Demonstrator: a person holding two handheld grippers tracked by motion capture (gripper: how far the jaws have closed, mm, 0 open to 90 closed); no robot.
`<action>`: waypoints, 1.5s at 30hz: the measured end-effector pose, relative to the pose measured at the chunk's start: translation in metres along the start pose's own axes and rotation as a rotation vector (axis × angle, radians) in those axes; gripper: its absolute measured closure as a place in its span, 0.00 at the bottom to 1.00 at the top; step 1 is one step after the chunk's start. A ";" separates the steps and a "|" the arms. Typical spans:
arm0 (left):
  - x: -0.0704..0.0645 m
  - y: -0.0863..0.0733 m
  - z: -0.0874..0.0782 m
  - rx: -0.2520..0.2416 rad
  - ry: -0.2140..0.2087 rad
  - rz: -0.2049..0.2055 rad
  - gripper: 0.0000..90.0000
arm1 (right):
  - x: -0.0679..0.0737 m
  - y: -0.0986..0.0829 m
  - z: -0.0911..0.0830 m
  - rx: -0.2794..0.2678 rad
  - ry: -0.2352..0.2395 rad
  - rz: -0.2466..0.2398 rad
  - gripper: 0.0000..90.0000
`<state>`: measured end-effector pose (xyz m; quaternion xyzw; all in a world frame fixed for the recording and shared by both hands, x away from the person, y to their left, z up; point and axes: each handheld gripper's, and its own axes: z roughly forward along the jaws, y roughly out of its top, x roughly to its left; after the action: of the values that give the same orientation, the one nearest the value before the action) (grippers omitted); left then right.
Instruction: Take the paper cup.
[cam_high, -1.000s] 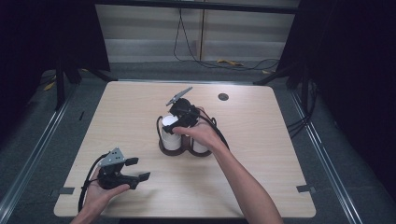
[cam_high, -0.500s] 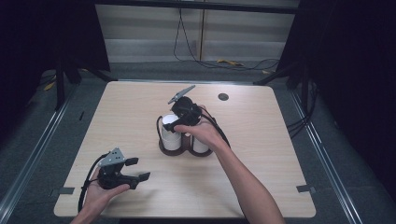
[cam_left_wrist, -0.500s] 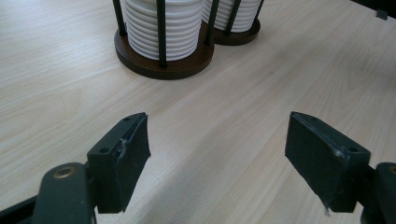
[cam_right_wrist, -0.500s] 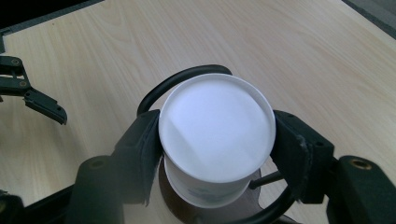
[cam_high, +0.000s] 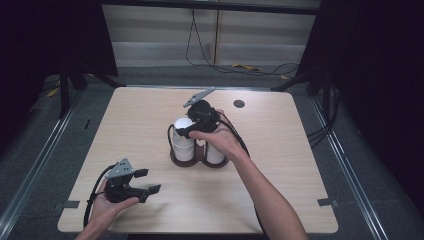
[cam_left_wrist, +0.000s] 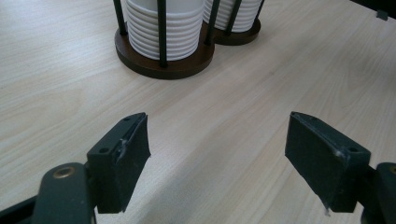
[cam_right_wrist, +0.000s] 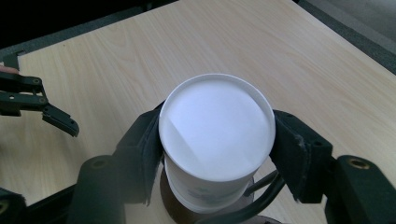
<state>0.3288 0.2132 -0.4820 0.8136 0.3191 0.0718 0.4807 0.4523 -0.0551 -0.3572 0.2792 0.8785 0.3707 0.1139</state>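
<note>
The light wooden table (cam_high: 280, 165) is seen from above, and near its middle a dark cup holder (cam_high: 192, 159) is set — a brown double base with thin black upright rods forming two round bays side by side. Each bay is filled with a stack of white paper cups: the left stack (cam_high: 183, 142) stands at about 9 o'clock of the right stack (cam_high: 215, 154), the two just beside one another. In the left gripper view the ribbed rims of the nested cups (cam_left_wrist: 161, 30) are shown packed one over another inside the rods, resting on the brown base (cam_left_wrist: 163, 65). The right gripper (cam_high: 192, 129) is held over the left bay, and in the right gripper view its two black pads are pressed against opposite sides of the topmost cup (cam_right_wrist: 215, 140), which is turned bottom up — its flat white base faces the camera and it sits on top of the stack. The left gripper (cam_high: 145, 182) is held near the table's 7 o'clock corner, well apart from the holder; its jaws are spread wide with nothing but bare tabletop between them. A small dark disc (cam_high: 239, 104) lies on the table at about 1 o'clock of the holder.
</note>
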 end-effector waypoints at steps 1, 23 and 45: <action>0.000 0.000 0.000 0.000 -0.001 0.000 0.24 | -0.001 0.000 -0.002 -0.008 0.003 0.007 0.42; 0.001 0.000 0.001 -0.002 -0.005 -0.016 0.22 | -0.001 0.002 -0.024 -0.103 0.005 0.026 0.42; 0.003 0.003 0.003 -0.047 -0.007 -0.038 0.18 | 0.001 -0.008 -0.050 -0.219 0.022 0.041 0.42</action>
<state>0.3336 0.2119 -0.4811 0.7960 0.3309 0.0674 0.5023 0.4285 -0.0883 -0.3278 0.2789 0.8280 0.4697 0.1263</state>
